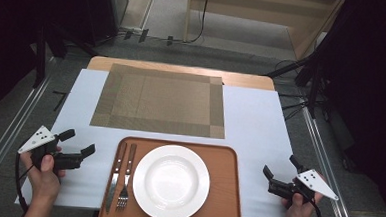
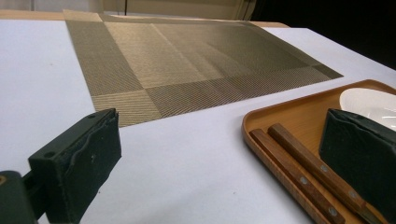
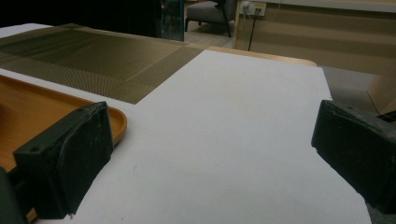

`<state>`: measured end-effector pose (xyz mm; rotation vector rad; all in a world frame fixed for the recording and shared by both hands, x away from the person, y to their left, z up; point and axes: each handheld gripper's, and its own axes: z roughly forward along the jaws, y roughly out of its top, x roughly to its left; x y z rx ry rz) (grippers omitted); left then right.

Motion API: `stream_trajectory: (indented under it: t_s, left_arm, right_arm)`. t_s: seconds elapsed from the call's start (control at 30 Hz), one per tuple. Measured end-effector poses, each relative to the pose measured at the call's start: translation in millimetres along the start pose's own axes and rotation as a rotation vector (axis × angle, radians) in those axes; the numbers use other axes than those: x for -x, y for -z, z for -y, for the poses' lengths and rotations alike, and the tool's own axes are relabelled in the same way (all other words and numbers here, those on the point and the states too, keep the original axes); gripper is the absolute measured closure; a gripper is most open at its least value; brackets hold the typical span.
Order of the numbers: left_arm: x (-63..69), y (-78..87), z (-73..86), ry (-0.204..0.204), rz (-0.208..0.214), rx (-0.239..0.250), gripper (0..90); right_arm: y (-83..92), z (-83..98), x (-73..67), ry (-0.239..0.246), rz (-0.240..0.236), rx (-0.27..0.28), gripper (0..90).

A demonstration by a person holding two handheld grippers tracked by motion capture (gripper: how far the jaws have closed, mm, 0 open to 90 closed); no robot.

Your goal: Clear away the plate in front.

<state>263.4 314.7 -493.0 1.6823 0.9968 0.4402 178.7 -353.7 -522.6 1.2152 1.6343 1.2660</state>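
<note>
A wooden tray (image 1: 225,163) sits at the near edge of the white table and carries a white plate (image 1: 171,182), a knife (image 1: 114,177) and a fork (image 1: 125,179) with wooden handles. Behind it lies a woven olive placemat (image 1: 160,100). My left gripper (image 1: 77,141) is open, left of the tray, with nothing between its jaws. My right gripper (image 1: 280,170) is open too, right of the tray near the table's edge. The left gripper view has the tray rim (image 2: 261,140), both handles (image 2: 303,175) and the plate (image 2: 369,105). The right gripper view catches the tray corner (image 3: 116,123) and placemat (image 3: 93,58).
The white table cover (image 1: 260,122) overlies a wooden tabletop (image 1: 183,68). Dark stands and cables flank the table on both sides. A light wooden cabinet (image 1: 266,17) stands on the floor beyond the far edge.
</note>
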Motion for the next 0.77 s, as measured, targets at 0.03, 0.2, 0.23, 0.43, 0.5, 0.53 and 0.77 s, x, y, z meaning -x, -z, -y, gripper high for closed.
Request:
stream_trajectory:
  t_s: [0.03,0.2,0.23,0.43,0.5,0.53,0.77]
  left_arm:
    - [-0.8,1.6,0.3,0.000,-0.005,0.000,0.0]
    - [-5.9,8.3,2.7,-0.011,-0.027,-0.020,0.0]
    - [-6.6,9.8,3.3,-0.017,-0.027,-0.022,0.0]
    - [-11.4,17.7,6.3,-0.019,-0.043,-0.022,0.0]
    - [-13.2,19.5,6.4,-0.010,-0.043,-0.014,0.0]
    - [-13.6,20.0,6.3,-0.009,-0.044,-0.013,0.0]
    - [-14.9,20.5,5.9,0.001,-0.044,-0.007,0.0]
  right_arm:
    - [0.0,0.0,0.1,0.000,-0.001,0.001,0.0]
    - [0.0,0.0,-0.2,0.001,-0.001,0.000,0.0]
    - [-0.1,0.0,-0.1,0.003,-0.001,0.001,0.0]
    - [-0.2,0.0,-0.1,0.001,-0.003,0.000,0.0]
    - [-0.3,0.0,-0.2,0.003,-0.003,-0.001,0.0]
    - [-0.4,0.0,-0.2,0.004,-0.003,-0.002,0.0]
    - [-0.3,0.0,0.1,0.003,-0.008,-0.001,0.0]
